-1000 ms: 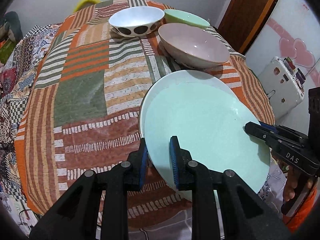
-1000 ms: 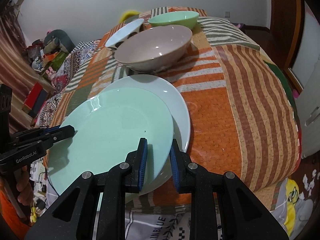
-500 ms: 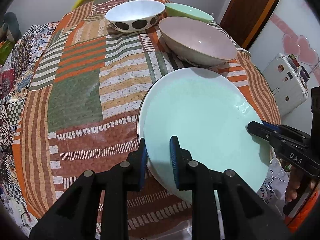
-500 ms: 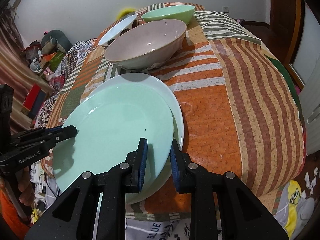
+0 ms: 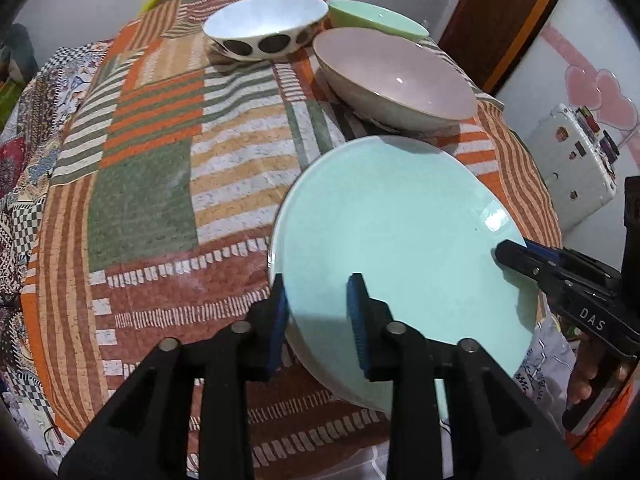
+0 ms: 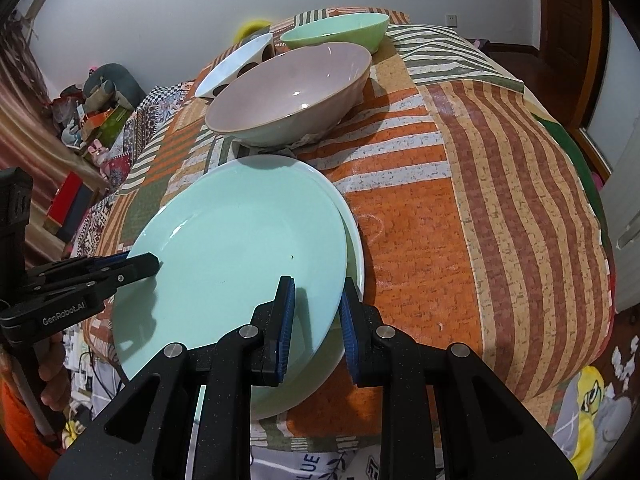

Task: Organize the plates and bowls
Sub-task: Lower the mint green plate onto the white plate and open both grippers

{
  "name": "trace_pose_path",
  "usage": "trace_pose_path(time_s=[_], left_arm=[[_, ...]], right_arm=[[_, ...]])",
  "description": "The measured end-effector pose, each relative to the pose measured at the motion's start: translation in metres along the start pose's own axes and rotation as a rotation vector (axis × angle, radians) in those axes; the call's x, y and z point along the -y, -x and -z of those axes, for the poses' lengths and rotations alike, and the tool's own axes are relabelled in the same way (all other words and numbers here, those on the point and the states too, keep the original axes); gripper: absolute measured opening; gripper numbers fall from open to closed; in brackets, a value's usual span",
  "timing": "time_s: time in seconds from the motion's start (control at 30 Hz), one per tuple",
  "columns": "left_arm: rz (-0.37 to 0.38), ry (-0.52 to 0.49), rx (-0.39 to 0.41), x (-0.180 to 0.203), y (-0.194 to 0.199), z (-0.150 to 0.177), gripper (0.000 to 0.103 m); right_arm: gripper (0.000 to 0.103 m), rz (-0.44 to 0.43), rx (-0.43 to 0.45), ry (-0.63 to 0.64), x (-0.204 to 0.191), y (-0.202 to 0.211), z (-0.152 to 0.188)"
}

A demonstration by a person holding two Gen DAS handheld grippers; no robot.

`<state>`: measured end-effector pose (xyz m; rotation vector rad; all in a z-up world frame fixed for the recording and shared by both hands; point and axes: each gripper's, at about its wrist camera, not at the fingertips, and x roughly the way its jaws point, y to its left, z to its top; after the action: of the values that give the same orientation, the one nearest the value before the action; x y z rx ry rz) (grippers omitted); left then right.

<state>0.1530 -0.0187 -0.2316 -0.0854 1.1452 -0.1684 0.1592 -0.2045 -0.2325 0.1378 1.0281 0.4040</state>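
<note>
item: left tongs (image 5: 316, 312), rim of the mint plate (image 5: 400, 248) between the blue pads, jaws just been opening, pads now standing off the rim; released. 
item: mint plate, lying on top of a white plate (image 6: 354, 236) at the near edge of the striped patchwork cloth (image 5: 160, 168); white rim peeks out along the plate's side. 
item: right tongs (image 6: 316, 320), clenched on the mint plate's near rim. 
item: spotted white bowl (image 5: 266, 24), far side of cloth. 
item: pink bowl (image 5: 394, 80), just behind the plates. 
item: green bowl (image 5: 376, 20), behind the pink bowl, beside the spotted one.
</note>
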Motion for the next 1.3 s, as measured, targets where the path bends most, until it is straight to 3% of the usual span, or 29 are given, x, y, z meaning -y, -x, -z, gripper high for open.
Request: trace_pose_path(time_s=[0.17, 0.43, 0.77, 0.9, 1.2, 1.3], left_arm=[[-0.021, -0.050, -0.014, 0.011, -0.002, 0.001, 0.042], [-0.096, -0.095, -0.008, 0.018, -0.002, 0.003, 0.042], [-0.068, -0.063, -0.005, 0.012, 0.000, 0.001, 0.043], [-0.046, -0.049, 0.023, 0.010, 0.009, -0.003, 0.043], [-0.030, -0.043, 0.159, 0.013, 0.044, -0.028, 0.043], [-0.031, -0.044, 0.198, 0.014, 0.049, -0.038, 0.049]], right_arm=[[0.020, 0.002, 0.000, 0.001, -0.001, 0.002, 0.000], [0.020, 0.050, 0.014, 0.046, -0.006, 0.005, 0.001], [0.020, 0.052, 0.018, 0.047, -0.008, 0.002, -0.001], [0.020, 0.095, 0.072, 0.052, -0.007, 0.012, -0.007], [0.041, 0.067, 0.163, 0.043, -0.004, 0.039, -0.031], [0.044, 0.061, 0.196, 0.037, -0.004, 0.046, -0.042]])
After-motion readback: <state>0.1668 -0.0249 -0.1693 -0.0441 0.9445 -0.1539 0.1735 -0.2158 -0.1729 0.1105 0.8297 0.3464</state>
